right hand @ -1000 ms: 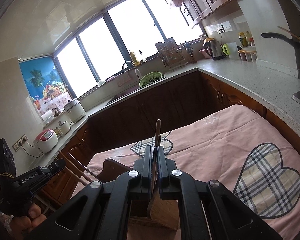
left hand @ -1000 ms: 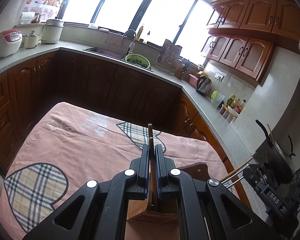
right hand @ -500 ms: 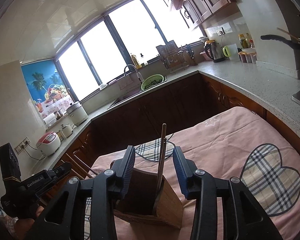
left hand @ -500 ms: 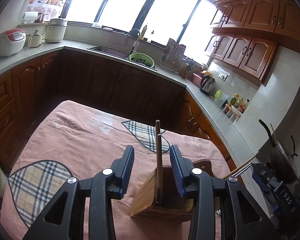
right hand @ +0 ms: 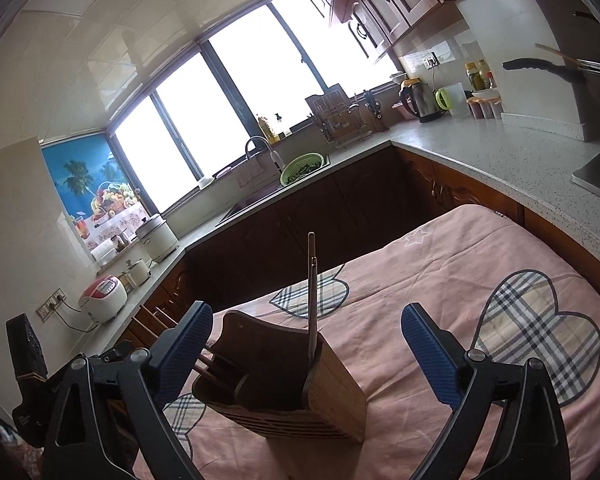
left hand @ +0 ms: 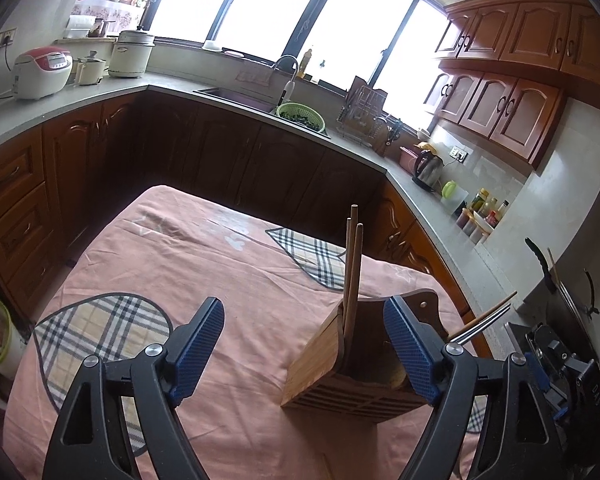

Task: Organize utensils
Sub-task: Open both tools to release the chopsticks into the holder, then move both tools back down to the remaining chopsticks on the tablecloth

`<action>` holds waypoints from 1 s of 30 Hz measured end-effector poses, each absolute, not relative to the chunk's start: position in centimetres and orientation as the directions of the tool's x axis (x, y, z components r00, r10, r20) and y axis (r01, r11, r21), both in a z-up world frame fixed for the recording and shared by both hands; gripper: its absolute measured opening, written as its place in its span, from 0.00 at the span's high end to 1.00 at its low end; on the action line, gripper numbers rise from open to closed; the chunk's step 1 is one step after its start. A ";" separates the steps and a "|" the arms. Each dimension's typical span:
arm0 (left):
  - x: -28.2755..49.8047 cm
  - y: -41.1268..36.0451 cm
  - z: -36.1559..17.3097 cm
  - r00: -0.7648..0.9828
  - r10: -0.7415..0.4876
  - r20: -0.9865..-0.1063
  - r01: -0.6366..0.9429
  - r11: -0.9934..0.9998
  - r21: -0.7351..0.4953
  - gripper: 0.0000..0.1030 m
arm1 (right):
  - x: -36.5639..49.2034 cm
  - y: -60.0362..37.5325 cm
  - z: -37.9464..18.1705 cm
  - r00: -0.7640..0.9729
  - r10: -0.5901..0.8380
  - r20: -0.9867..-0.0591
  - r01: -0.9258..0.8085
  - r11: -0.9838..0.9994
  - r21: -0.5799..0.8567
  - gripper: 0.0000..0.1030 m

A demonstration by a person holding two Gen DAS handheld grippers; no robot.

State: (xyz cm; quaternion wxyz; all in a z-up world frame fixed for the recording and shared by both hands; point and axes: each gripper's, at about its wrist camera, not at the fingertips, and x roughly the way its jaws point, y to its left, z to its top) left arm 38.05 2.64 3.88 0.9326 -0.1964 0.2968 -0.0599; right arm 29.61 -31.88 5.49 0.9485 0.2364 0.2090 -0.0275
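Chopsticks stand upright in the near corner of a wooden utensil holder that sits on the pink tablecloth with plaid hearts; the dark inside of the holder shows nothing else that can be made out. The left gripper has just been opening and stands wide, its right pad beside the holder's wall, gripping nothing. The right gripper has likewise just been opening, wide and empty, with the holder and chopsticks between its fingers, untouched.
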 end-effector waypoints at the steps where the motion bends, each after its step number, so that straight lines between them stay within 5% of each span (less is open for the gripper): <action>1: 37.7 2.7 3.9 0.815 -0.226 -0.534 -0.008 0.917 -0.400 0.20 | 29.3 -31.9 5.5 0.911 0.051 -0.409 0.148 0.886 0.440 0.06; 30: 22.8 3.9 5.4 0.789 -0.234 -0.568 0.026 0.936 -0.350 0.17 | 17.4 -28.3 6.0 0.900 0.079 -0.429 0.090 0.929 0.360 0.01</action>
